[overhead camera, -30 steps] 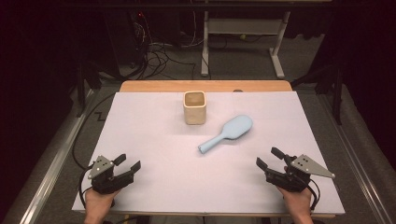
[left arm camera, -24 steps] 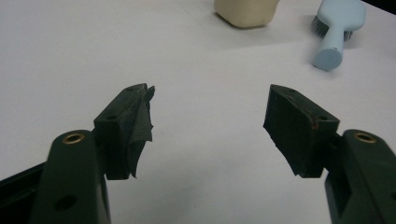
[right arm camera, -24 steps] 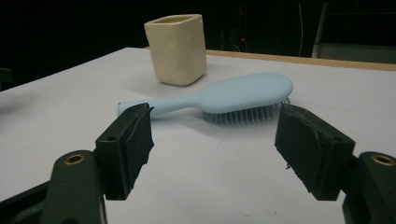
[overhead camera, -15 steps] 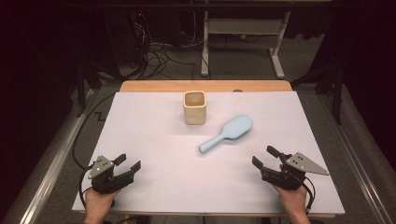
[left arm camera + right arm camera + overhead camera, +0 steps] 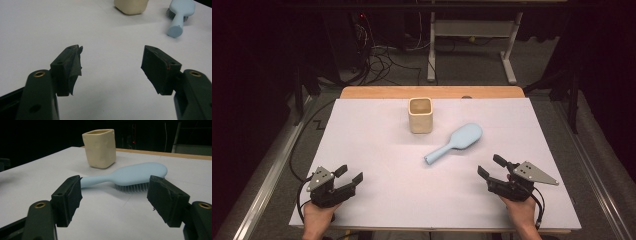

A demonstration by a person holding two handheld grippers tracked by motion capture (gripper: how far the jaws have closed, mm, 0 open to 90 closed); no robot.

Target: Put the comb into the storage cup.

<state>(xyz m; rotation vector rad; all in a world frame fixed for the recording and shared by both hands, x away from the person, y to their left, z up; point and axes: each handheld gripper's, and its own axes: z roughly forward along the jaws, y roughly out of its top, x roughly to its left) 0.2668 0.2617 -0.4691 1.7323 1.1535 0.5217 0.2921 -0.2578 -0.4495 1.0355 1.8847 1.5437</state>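
Note:
A light blue hairbrush (image 5: 455, 142) lies bristles down near the middle of the white table top (image 5: 377, 150), its handle pointing toward the near left. Behind it stands a cream square cup (image 5: 420, 114), upright and empty-looking. My right gripper (image 5: 491, 167) rests at the near right, open, pointing at the hairbrush (image 5: 130, 175) with the cup (image 5: 100, 148) beyond; nothing sits between its jaws. At the near left my left gripper (image 5: 349, 174) is open on the table, aimed at bare surface, with the cup (image 5: 131, 6) and the hairbrush (image 5: 178, 15) far ahead.
The white sheet covers a wooden table whose far edge (image 5: 432, 92) shows as a brown strip. Past it are dark floor, tangled cables (image 5: 377, 57) and the white legs of a stand (image 5: 472, 30). Metal rails run along both sides of the table.
My right gripper has shifted slightly leftward and forward toward the hairbrush. The left gripper, the brush and the cup have stayed put.

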